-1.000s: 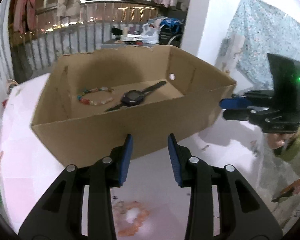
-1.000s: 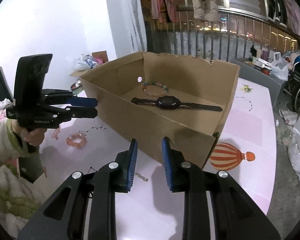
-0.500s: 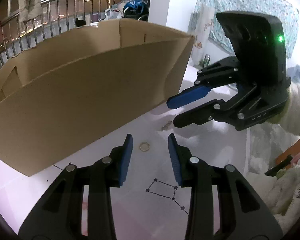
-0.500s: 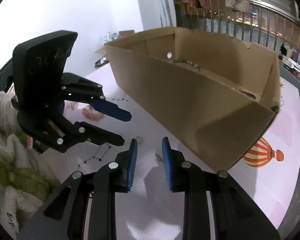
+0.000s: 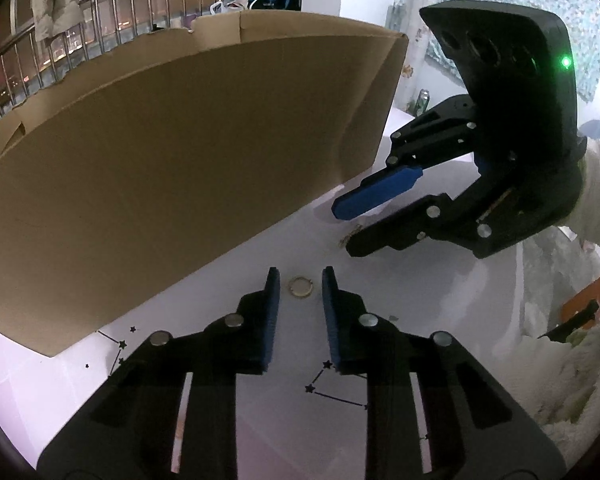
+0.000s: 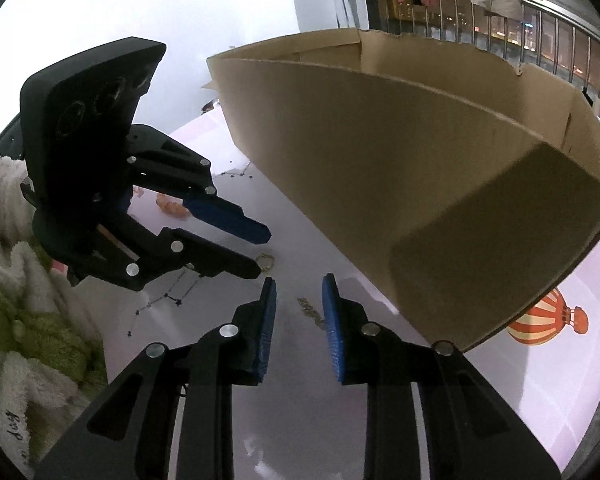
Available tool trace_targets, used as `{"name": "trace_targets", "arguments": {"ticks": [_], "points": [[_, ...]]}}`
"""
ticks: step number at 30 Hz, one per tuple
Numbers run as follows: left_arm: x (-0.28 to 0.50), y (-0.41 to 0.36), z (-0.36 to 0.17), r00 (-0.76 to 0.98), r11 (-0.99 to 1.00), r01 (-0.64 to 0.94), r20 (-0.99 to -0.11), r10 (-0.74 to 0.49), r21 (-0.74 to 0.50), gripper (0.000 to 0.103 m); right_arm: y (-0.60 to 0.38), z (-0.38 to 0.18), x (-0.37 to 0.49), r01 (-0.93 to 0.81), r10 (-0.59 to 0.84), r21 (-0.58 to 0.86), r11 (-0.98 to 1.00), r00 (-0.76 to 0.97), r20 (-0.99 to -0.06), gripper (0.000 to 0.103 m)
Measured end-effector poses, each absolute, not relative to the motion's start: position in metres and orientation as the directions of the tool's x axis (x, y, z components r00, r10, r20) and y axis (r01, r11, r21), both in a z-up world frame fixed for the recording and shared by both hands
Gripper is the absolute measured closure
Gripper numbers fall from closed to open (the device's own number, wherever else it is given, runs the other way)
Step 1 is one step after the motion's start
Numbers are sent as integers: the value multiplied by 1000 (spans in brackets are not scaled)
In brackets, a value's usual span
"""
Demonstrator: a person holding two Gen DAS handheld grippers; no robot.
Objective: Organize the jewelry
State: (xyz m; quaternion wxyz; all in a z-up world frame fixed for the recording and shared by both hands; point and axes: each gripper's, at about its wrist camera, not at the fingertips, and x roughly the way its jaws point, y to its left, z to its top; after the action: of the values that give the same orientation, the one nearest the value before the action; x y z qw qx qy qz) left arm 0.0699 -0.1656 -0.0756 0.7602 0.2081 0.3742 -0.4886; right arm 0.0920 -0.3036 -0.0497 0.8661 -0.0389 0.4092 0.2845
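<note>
A small gold ring point(image 5: 300, 286) lies on the white tablecloth between the tips of my left gripper point(image 5: 300, 280). Its jaws are closing and the pads stand clear of the ring. A short thin chain point(image 6: 312, 310) lies between the blue pads of my right gripper point(image 6: 299, 282), whose jaws are closing too without touching it. The right wrist view shows the left gripper point(image 6: 262, 254) over the ring point(image 6: 265, 261). The left wrist view shows the right gripper point(image 5: 344, 228) over the chain point(image 5: 350, 236). The cardboard box point(image 5: 180, 160) stands just behind both; its inside is hidden.
The box wall point(image 6: 380, 180) rises close in front of both grippers. A pink bead bracelet point(image 6: 172, 208) lies behind the left gripper. Fluffy white and green sleeves point(image 6: 20, 320) fill the near side. A hot-air balloon print point(image 6: 540, 320) marks the cloth by the box corner.
Both grippers sank toward the table in front of the box, so the watch and bracelet inside dropped out of sight. The left jaws narrowed around the ring; the right jaws narrowed slightly.
</note>
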Motion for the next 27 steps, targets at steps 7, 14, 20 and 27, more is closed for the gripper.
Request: {"name": "trace_targets", "arguments": {"ticks": [7, 14, 20, 27], "points": [[70, -166, -75, 249, 427, 904, -774, -582, -31, 84, -301, -53, 94, -532, 454, 156, 832, 492, -743, 84], [65, -166, -76, 277, 423, 906, -771, -573, 10, 87, -296, -55, 92, -536, 411, 100, 839, 501, -762, 90], [65, -165, -76, 281, 416, 909, -772, -571, 23, 93, -297, -56, 93, -542, 400, 79, 837, 506, -764, 94], [66, -168, -75, 285, 412, 910, -769, -571, 32, 94, -299, -57, 90, -547, 403, 79, 834, 503, -764, 99]]}}
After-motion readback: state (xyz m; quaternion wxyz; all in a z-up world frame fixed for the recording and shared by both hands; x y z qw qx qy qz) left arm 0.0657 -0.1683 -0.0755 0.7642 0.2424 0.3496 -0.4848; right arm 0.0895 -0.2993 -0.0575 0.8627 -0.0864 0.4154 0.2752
